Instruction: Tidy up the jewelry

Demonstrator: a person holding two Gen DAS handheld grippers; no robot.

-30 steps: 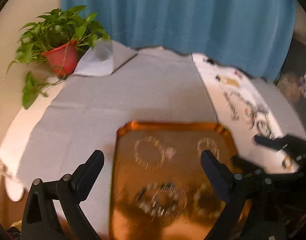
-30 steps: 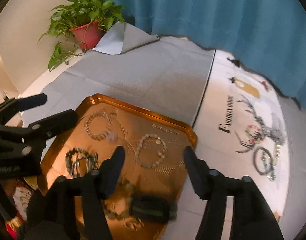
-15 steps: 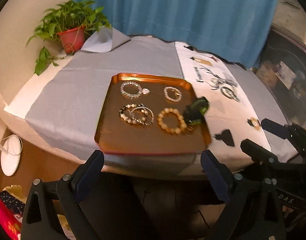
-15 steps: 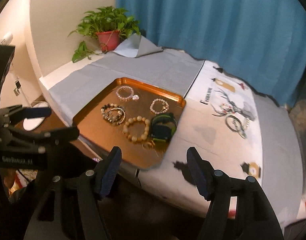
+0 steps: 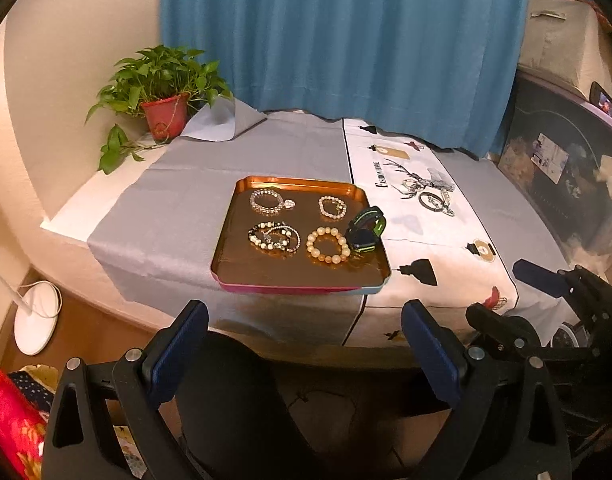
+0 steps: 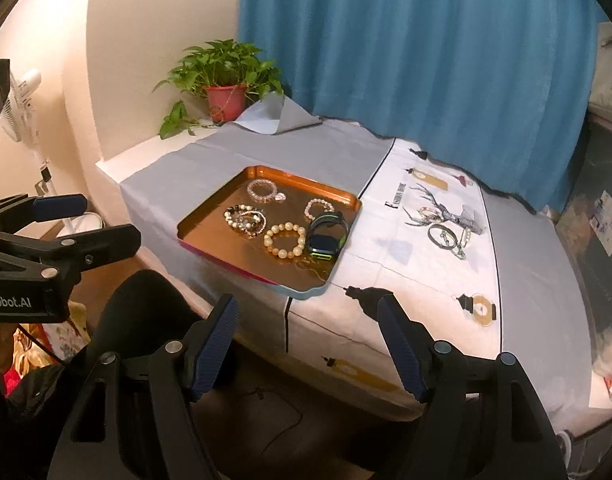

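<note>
A copper tray (image 5: 242,268) (image 6: 210,220) lies on the table near its front edge. In it are several bead bracelets, among them a large cream one (image 5: 328,245) (image 6: 285,241), and a black watch with green trim (image 5: 365,229) (image 6: 326,237). More jewelry (image 5: 432,196) (image 6: 448,232) lies on the white printed cloth to the right. My left gripper (image 5: 304,344) and my right gripper (image 6: 308,340) are both open and empty, held back from the table's front edge, well short of the tray.
A potted plant (image 5: 162,92) (image 6: 224,80) stands at the table's back left corner. A blue curtain (image 5: 338,40) hangs behind. A grey cloth (image 5: 166,216) covers the table's left part. A white fan base (image 5: 36,318) sits on the floor at left.
Both grippers have pulled back and away from the tray, from right above it to beyond the table's front edge. The watch now lies in the tray.
</note>
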